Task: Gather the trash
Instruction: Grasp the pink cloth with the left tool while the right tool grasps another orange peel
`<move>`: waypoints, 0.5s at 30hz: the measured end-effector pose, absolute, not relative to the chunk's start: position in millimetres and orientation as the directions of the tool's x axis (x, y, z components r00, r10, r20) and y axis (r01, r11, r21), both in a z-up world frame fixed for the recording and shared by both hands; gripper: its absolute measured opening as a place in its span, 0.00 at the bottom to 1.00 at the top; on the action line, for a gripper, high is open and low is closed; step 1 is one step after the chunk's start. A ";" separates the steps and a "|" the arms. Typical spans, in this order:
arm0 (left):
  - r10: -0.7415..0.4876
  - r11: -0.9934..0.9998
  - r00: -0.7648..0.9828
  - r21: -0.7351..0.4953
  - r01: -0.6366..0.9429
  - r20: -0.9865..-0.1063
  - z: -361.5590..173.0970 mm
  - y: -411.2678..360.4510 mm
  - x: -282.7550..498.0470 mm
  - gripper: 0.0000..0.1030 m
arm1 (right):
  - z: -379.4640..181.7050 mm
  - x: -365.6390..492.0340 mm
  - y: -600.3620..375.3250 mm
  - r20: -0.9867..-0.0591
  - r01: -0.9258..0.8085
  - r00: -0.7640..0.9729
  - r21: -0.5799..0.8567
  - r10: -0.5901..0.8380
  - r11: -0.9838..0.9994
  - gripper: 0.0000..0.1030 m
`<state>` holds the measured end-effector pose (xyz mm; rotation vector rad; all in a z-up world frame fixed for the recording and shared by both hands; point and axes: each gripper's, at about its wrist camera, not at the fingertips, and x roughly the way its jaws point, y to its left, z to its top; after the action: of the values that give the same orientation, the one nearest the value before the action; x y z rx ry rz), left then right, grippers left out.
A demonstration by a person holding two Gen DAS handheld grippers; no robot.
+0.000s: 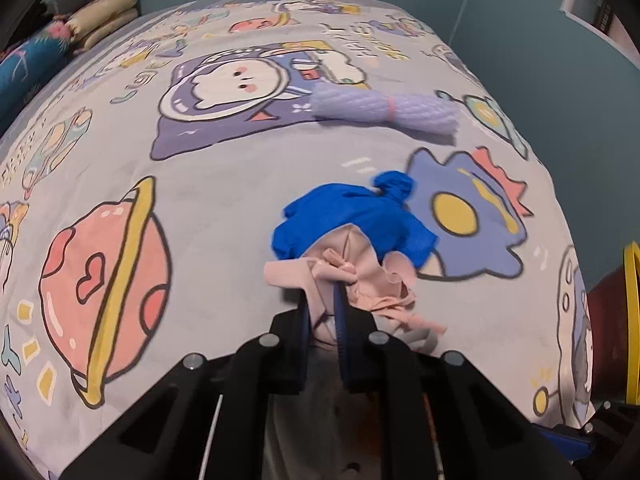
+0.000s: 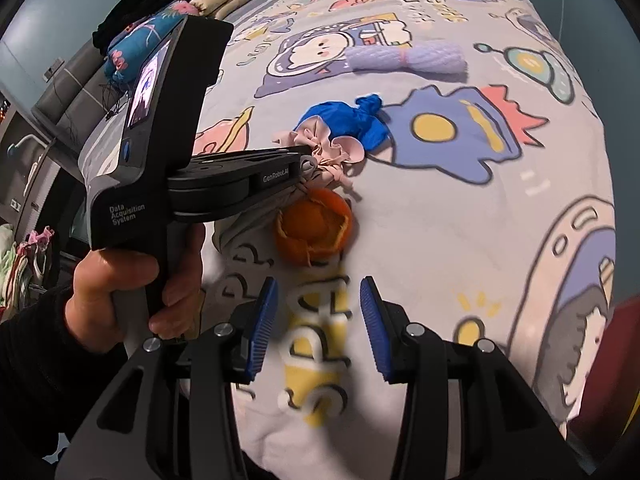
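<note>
On the cartoon bedsheet [image 2: 460,240], my left gripper [image 1: 322,300] is clamped on the pink drawstring bag [image 1: 360,276], holding a blue bundle [image 1: 352,216]. My right gripper [image 2: 318,320] gapes wide, gripping nothing, near the orange peel [image 2: 314,228].

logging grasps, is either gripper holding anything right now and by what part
The left gripper is shut on the pink cloth, pinching its bunched near edge by the small bow. The right gripper is open and holds nothing; the orange peel lies ahead of it.
</note>
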<state>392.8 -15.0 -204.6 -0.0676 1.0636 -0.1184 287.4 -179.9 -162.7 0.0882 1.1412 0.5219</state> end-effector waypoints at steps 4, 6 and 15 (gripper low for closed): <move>-0.127 0.992 0.478 -0.125 0.035 -0.869 -207.7 -3.1 401.5 0.11 | -172.1 296.9 -166.8 -0.844 -0.376 0.294 0.330 0.449 0.866 0.39; -0.133 0.990 0.472 -0.136 0.028 -0.871 -209.6 1.2 406.2 0.11 | -174.3 300.0 -162.4 -0.850 -0.378 0.306 0.305 0.429 0.874 0.40; -0.135 0.986 0.464 -0.166 -0.028 -0.875 -214.5 23.9 428.3 0.11 | -184.6 323.8 -147.1 -0.863 -0.367 0.306 0.284 0.403 0.886 0.45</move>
<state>428.3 23.9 -214.5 -0.1654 1.0877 -0.0663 323.8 -147.1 -184.6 0.0356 1.1523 0.5097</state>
